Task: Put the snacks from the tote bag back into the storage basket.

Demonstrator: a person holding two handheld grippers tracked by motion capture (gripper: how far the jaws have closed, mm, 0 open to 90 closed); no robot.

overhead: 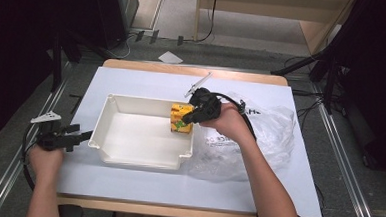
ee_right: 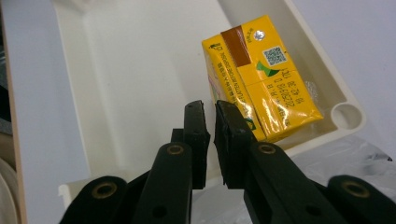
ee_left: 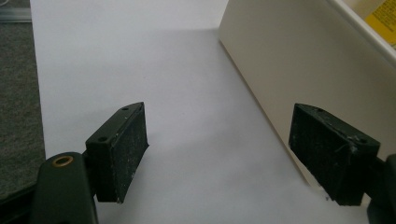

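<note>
Right gripper: black jaws nearly together with a thin slit between the pads, nothing clamped; it hovers over the tray's right end, just beside the carton, held in the person's right hand.
Left gripper: jaws wide apart, empty; it sits over the table near the tray's left outer wall, held in the left hand.
Carton: one yellow drink box, rectangular, glossy print with a brown strip, a code square and a round foil straw hole on its upper face; it lies inside the tray against the right wall.
Tray: one cream plastic tub, rectangular, smooth, with a raised rim and rounded corner sockets; apart from the carton its floor is bare.
Plastic bag: one clear, crinkled film bag lying right of the tray, touching its right edge, under the right forearm.
Table: white matt sheet over a pale wooden top.
In the way: the tray's right wall stands between carton and bag; the right gripper covers part of the carton in the high view.
Surroundings: grey floor, black stands and cables around the table.
</note>
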